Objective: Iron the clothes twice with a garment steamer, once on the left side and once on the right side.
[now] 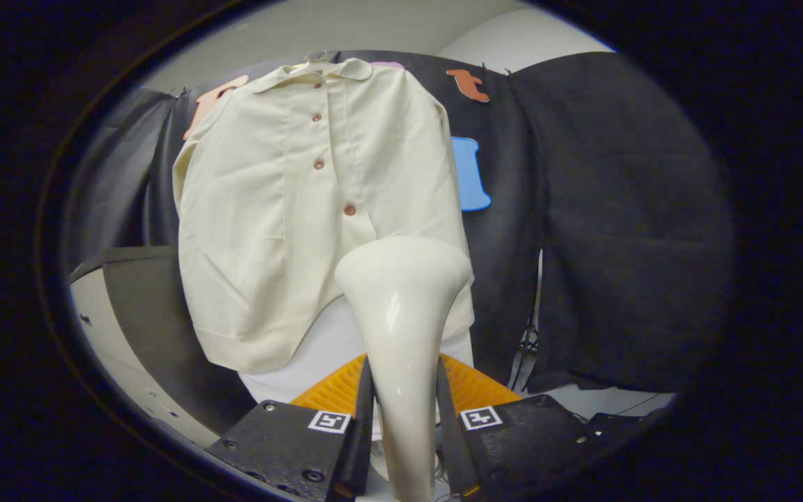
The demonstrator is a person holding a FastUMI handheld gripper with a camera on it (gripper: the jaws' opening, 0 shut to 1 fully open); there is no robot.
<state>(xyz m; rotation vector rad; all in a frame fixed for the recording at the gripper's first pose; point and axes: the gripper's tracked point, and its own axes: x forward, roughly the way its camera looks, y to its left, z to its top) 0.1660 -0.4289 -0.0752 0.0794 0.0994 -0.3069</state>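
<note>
Gripper (405,418) pinches the garment steamer (401,314) by its handle — both fingers (363,418) press against its sides, head flaring out upright just ahead of them. Shirt (304,209) hangs beyond, cream with a row of reddish buttons (318,164) down the front, collar at the top, against the black cloth wall (617,223). Steamer head sits in front of the shirt's lower hem near the button placket — contact with the fabric can't be told. Orange ribbed surface (335,394) lies below, behind the fingers.
</note>
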